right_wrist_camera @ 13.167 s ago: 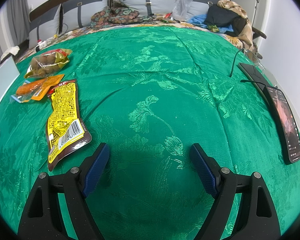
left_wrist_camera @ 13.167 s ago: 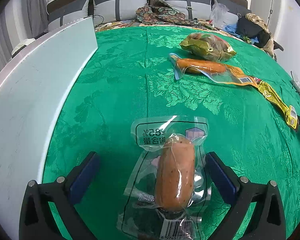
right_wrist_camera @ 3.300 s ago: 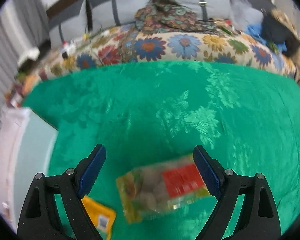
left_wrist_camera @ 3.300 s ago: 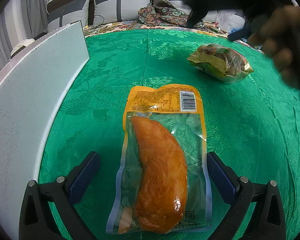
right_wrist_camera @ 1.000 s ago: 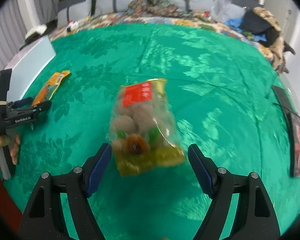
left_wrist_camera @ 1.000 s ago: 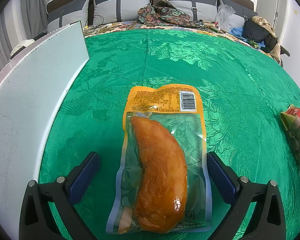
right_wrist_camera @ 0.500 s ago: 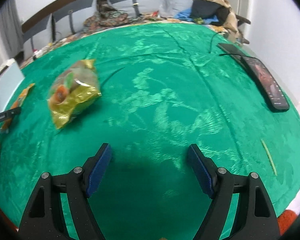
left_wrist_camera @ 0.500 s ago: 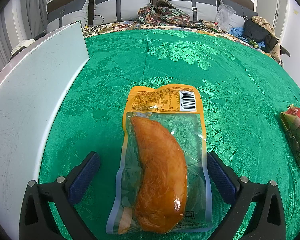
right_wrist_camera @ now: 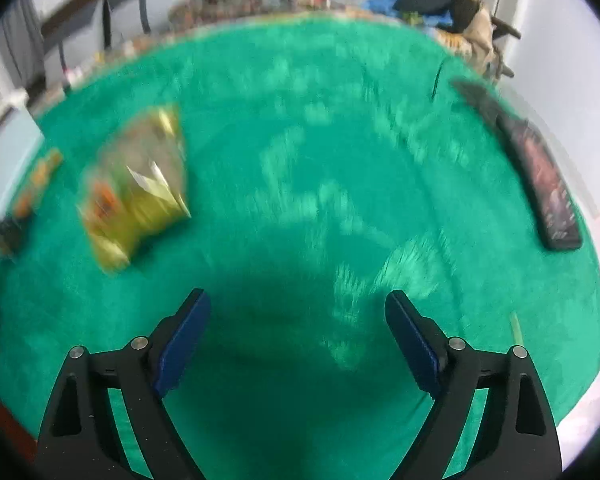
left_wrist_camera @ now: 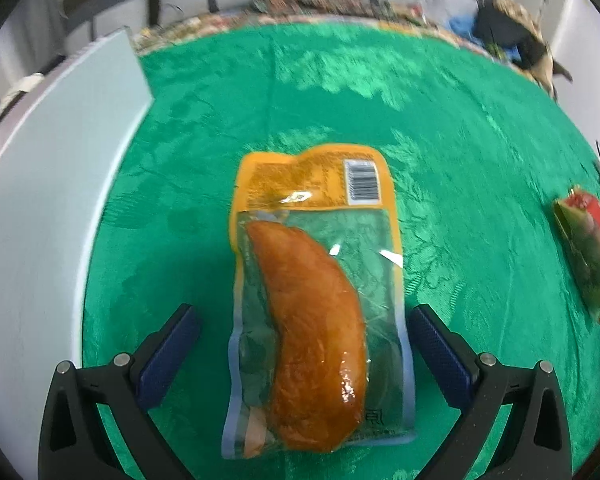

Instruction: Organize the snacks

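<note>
**Q:** Jaws first: how do they stand?

**A:** Both pairs stand wide apart. The left gripper (left_wrist_camera: pixel 300 344) straddles a clear and orange vacuum pouch holding a curved, glossy brown piece of meat (left_wrist_camera: pixel 314 304), but its blue pads do not touch the pouch. The right gripper (right_wrist_camera: pixel 298 336) has just been opening its jaws, with nothing between them, only green brocade cloth (right_wrist_camera: pixel 300 140).

**Q:** Where are the snacks?

**A:** The pouch lies flat on the cloth, beside a pale grey-blue board (left_wrist_camera: pixel 48 208) on its left. A crinkly yellow-green bag of mixed snacks (right_wrist_camera: pixel 134 190), blurred, lies apart, left of the right gripper.

**Q:** How will the pouch handle?

**A:** Probably light, with slippery film and a firm lump inside. Pinching across the meat's thick middle looks safer than the flat sealed edge, which may slide or fold.
</note>
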`<state>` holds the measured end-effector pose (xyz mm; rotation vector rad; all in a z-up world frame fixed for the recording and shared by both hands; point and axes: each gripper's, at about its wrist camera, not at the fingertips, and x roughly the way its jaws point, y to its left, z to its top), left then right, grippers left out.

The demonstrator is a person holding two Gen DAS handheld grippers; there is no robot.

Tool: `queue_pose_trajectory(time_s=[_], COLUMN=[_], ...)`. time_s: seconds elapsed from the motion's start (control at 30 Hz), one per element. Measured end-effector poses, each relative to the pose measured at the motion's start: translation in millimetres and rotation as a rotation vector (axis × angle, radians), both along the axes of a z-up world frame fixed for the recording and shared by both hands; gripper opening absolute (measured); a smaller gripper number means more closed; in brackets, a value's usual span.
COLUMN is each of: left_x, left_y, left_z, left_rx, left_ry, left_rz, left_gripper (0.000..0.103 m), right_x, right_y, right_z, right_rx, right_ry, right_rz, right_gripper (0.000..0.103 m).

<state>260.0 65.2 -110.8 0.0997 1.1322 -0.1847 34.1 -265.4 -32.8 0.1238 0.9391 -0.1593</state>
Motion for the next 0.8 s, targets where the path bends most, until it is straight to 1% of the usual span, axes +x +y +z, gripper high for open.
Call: queue_pose_trajectory(time_s=[0.03,0.07,0.1,0.13,0.17,0.2,0.23,0.27,0.3,0.33,0.37,0.4,0.43,0.47,0.5,0.57,0.67,0.73,0.8], left_x=[1.8,3.3,5.2,7.2,7.5,7.0,5.5,3.6,1.3,-1.3,-5.6,-8.8,-13.3,-17.8,-24.4,-33.9,-52.9,-62.6,-74.0], left_y=[-1.3,-2.0,-3.3,-4.2,-4.8,-4.2,-3.7,-3.4,-2.3,-2.2,0.2,3.1,7.3,11.2,17.0,25.5,37.5,40.0,42.6], left_z=[0.8,1.6,1.6,2.3,2.9,4.7,7.0,8.7,10.4,11.2,12.7,14.4,16.0,17.7,20.7,24.6,33.1,38.3,44.5], left_rx=[-0.007,-0.012,-0.012,-0.007,0.008,0.012,0.004,0.011,0.004,0.008,0.009,0.001,-0.016,-0.037,-0.069,-0.111,-0.187,-0.211,-0.235], left_ry=[0.012,0.019,0.029,0.032,0.029,0.014,0.005,-0.001,0.0,-0.001,0.0,0.001,0.0,-0.001,-0.01,-0.019,-0.031,-0.04,-0.052], left_rz=[-0.008,-0.014,-0.017,-0.016,-0.009,-0.001,0.004,0.009,0.009,0.008,0.005,0.003,0.003,0.005,0.013,0.03,0.063,0.073,0.084], left_gripper=[0.103,0.103,0.102,0.1,0.094,0.089,0.079,0.072,0.068,0.062,0.057,0.056,0.054,0.054,0.053,0.053,0.053,0.053,0.053], right_x=[-0.9,1.7,5.7,15.2,26.3,36.4,43.5,53.4,66.1,72.4,80.3,82.6,81.9,79.4,73.7,59.8,39.7,25.7,16.9], right_y=[5.0,16.2,24.5,40.0,56.8,71.7,81.4,95.2,111.5,120.0,126.0,125.0,119.3,111.5,95.2,73.0,60.1,53.0,45.0], right_z=[13.1,30.1,37.4,45.8,49.3,48.4,45.9,39.7,27.6,18.6,6.9,2.1,3.6,8.0,14.5,24.5,37.4,42.3,42.1], right_rx=[-0.013,-0.03,-0.035,-0.041,-0.048,-0.066,-0.09,-0.144,-0.235,-0.286,-0.335,-0.331,-0.275,-0.22,-0.114,0.023,0.085,0.133,0.139], right_ry=[-0.034,-0.066,-0.071,-0.06,-0.038,-0.014,0.001,0.022,0.065,0.098,0.143,0.162,0.154,0.141,0.135,0.11,0.074,0.065,0.07], right_rz=[0.016,0.059,0.091,0.15,0.208,0.254,0.282,0.317,0.349,0.365,0.376,0.37,0.352,0.334,0.289,0.237,0.214,0.204,0.19], right_gripper=[0.092,0.092,0.092,0.092,0.092,0.092,0.092,0.092,0.092,0.092,0.091,0.089,0.073,0.06,0.061,0.06,0.06,0.06,0.06])
